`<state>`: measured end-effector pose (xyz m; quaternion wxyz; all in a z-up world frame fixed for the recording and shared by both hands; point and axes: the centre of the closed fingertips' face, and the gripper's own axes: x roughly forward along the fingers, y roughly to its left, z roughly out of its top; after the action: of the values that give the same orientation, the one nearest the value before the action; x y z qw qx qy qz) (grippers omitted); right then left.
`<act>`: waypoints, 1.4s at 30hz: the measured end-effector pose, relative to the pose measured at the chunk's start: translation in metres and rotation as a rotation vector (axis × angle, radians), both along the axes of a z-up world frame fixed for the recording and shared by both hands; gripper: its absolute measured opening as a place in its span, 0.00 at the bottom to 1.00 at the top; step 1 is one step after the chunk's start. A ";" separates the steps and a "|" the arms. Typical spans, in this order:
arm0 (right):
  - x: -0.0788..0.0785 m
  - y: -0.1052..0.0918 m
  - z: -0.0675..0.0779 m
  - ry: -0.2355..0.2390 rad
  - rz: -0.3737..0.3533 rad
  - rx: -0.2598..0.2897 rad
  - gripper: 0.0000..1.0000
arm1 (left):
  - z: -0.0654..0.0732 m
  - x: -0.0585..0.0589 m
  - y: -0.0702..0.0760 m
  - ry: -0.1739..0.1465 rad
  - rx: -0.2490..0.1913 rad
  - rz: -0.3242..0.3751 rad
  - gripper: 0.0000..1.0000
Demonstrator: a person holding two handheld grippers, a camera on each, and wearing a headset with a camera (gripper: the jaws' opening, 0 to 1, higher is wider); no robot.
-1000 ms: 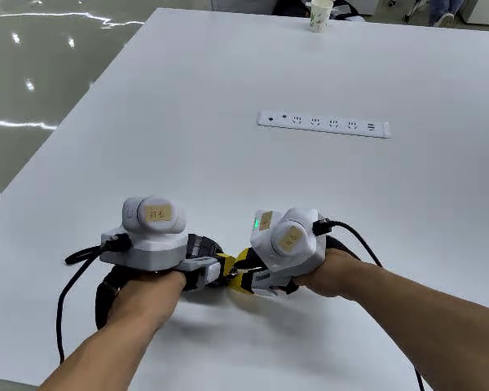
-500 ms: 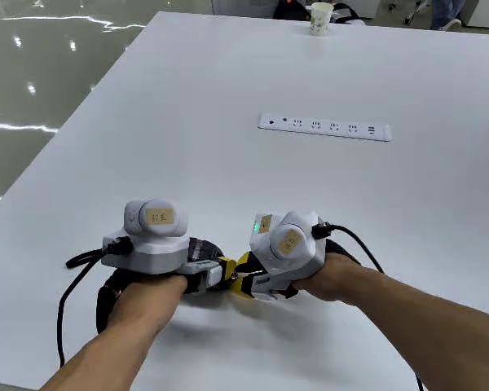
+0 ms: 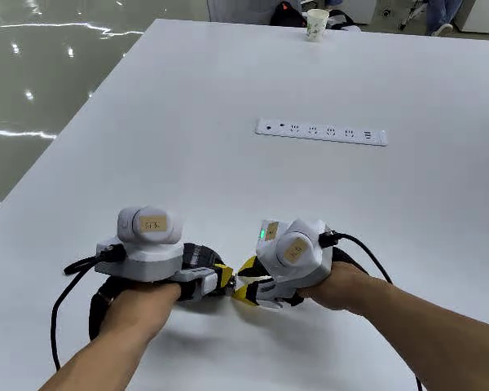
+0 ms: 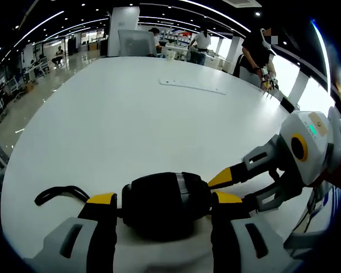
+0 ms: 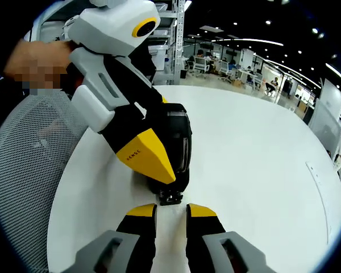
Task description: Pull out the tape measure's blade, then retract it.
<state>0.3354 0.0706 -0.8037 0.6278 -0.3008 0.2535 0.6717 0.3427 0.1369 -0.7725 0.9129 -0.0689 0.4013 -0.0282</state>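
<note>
White bench (image 3: 187,122) carries a power strip (image 3: 321,132) at 1 o'clock, a paper cup (image 3: 315,24) at 12, and a tape measure (image 5: 171,149) at 6.

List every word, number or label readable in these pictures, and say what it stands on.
Nothing reads for sure.
On the left hand-held gripper, a tan label: handwritten, too small to read.
On the right hand-held gripper, tan labels: too small to read.
Small print on the left one's yellow fingertip: blurred.
On the paper cup, green print: too far.
</note>
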 end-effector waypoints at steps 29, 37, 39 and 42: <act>0.003 -0.066 0.004 0.020 -0.138 -0.010 0.29 | 0.004 -0.023 0.009 0.005 0.021 -0.102 0.68; 0.004 -0.084 0.008 0.014 -0.175 -0.005 0.33 | 0.004 -0.030 0.011 0.003 0.029 -0.133 0.70; 0.005 -0.088 0.011 0.014 -0.187 0.001 0.34 | 0.005 -0.032 0.012 -0.004 0.033 -0.141 0.71; 0.004 -0.094 0.015 0.011 -0.205 0.012 0.36 | 0.006 -0.034 0.011 -0.016 0.032 -0.159 0.72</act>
<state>0.3394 -0.0235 -0.7886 0.6937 -0.2658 0.2822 0.6070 0.3082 0.1482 -0.7668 0.9121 -0.0219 0.3984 -0.0945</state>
